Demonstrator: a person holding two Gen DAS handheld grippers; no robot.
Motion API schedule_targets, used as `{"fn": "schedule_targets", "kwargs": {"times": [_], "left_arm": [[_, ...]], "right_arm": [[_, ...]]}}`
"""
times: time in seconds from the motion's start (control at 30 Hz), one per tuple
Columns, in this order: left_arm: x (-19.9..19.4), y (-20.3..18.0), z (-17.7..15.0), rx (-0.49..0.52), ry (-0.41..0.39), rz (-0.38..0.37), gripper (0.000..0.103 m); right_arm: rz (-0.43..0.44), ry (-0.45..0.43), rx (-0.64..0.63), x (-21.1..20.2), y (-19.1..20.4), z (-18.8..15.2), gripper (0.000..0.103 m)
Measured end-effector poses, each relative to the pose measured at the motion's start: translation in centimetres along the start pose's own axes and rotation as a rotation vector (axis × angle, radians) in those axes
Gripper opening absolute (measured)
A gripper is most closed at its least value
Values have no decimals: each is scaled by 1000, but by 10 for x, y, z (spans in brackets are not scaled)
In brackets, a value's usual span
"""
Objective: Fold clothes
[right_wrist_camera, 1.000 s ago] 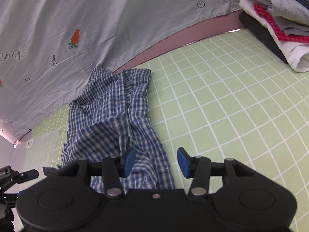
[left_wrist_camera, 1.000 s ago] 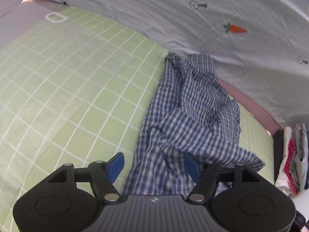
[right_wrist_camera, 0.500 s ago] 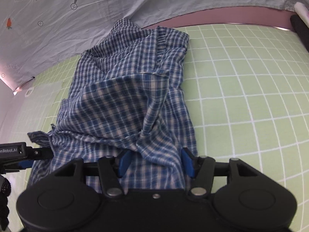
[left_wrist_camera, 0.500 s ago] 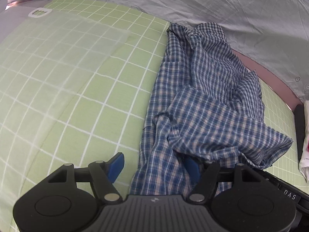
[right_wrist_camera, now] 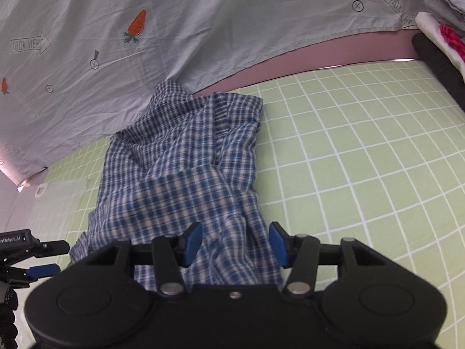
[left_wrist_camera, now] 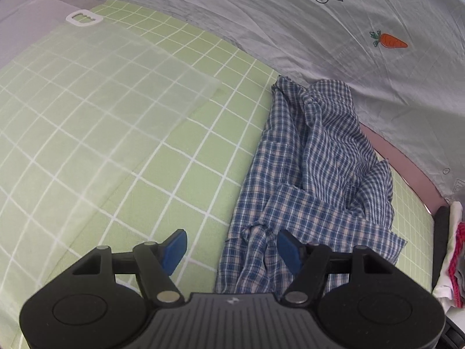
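A blue-and-white checked shirt [left_wrist_camera: 314, 174] lies rumpled and partly folded lengthwise on the green grid-patterned cover [left_wrist_camera: 116, 145]. My left gripper [left_wrist_camera: 231, 248] is open above the shirt's near left edge, nothing between its blue pads. In the right wrist view the same checked shirt [right_wrist_camera: 186, 168] runs away from me toward the back cloth. My right gripper [right_wrist_camera: 235, 242] is open over the shirt's near end, and cloth lies beneath the gap. The left gripper's tip [right_wrist_camera: 43, 269] shows at the lower left of that view.
A pale grey cloth [left_wrist_camera: 319, 43] printed with carrots hangs along the back. A stack of folded clothes [right_wrist_camera: 441, 29] sits at the far right. A translucent plastic sheet [left_wrist_camera: 101, 72] lies on the cover to the left. Bare green cover [right_wrist_camera: 363, 160] spreads right of the shirt.
Both grippers dipped close over the shirt half a second ago and have since drawn back and up. Both stay open. The shirt's near end now lies more bunched.
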State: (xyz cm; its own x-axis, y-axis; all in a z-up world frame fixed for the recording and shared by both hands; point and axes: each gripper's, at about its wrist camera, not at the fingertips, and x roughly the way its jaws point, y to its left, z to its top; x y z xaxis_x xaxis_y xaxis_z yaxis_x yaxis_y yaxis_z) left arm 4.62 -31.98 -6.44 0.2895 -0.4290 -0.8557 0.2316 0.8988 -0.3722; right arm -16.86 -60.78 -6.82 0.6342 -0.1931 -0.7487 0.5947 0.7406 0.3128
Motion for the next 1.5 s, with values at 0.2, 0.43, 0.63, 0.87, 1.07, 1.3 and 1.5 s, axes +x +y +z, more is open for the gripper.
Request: {"fn": "schedule_targets", "kwargs": {"times": [0.2,0.43,0.63,0.87,1.07,1.3,1.5], "left_arm": [[15,2,-16,-20,86,-79,29],[-15,-7,-15,8,-60,-234,1],[5,-12,-17,22,-26,-97,8],[-6,12,-21,-75,24,-63,80],[-11,31,-36,-179,108,-81,82],[3,30,-58,-248,241,-134,80],[11,28,-66,-333,259,-219,14]], "right_arm": [[22,112,-1,21,4,-10,38],[50,-42,34,-14,-9,-4,2],[10,-17,61,-4,-13,-7,14],[-66,5,146,-16,-24,-18,70],[-51,99,289,-21,-34,-39,71],[-18,187,382,-13,-34,-58,73],[52,221,393,-8,-37,-65,23]]}}
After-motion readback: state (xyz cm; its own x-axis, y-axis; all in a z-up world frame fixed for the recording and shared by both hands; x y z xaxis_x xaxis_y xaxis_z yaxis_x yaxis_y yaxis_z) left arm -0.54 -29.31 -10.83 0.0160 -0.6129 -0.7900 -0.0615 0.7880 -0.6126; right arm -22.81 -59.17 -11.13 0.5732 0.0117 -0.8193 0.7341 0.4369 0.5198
